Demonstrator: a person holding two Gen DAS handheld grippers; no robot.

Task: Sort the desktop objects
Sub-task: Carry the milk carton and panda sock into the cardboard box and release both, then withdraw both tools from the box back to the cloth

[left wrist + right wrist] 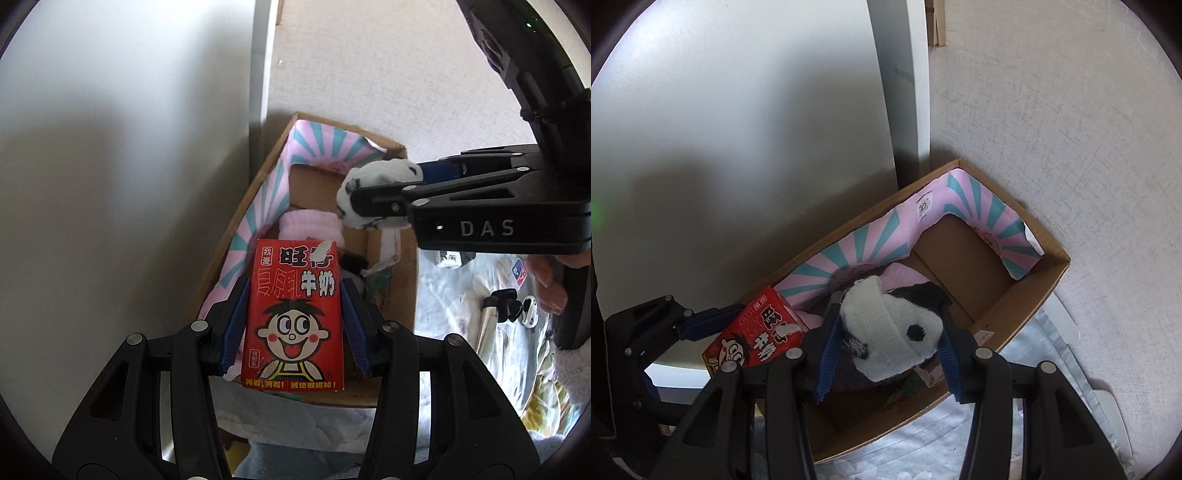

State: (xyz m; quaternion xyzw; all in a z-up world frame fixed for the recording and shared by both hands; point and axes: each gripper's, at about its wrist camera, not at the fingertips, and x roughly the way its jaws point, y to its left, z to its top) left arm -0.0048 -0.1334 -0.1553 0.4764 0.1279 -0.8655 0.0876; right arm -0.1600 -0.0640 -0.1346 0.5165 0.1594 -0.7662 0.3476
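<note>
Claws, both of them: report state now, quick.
Left claw: closed on the red milk carton, above the cardboard box.
Right claw: closed on the black-and-white sock, over the same box.

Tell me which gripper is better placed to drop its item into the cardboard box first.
Probably the right. The right gripper holds the panda sock directly above the open cardboard box. The left gripper holds the red milk carton nearer the box's near edge.
</note>
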